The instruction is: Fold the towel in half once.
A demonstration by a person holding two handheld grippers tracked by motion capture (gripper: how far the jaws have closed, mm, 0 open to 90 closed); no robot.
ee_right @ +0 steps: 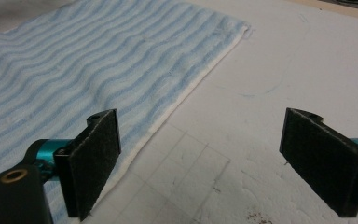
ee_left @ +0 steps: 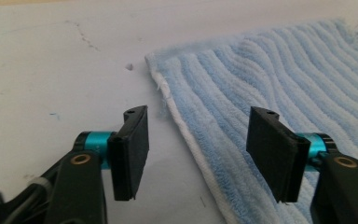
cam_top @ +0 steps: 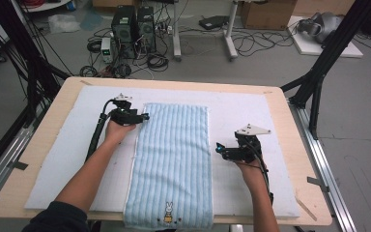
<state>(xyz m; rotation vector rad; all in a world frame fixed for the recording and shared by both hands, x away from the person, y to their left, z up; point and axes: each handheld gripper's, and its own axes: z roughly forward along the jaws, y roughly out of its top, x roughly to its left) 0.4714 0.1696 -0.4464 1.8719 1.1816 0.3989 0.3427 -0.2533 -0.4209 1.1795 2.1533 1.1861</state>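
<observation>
- Light-blue striped terry towel: lies flat at frame centre on the white foam mat.
- Left gripper: jaws apart, straddling the towel's left hem, upper left.
- Right gripper: jaws wide apart, beside the right hem.

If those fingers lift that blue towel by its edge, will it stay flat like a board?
Probably not. The towel looks like soft ribbed terry lying limp on the white mat, so it would likely droop and fold. Its fuzzy pile should grip the fingers rather than slip. It looks light, and pushing it would probably bunch it.
</observation>
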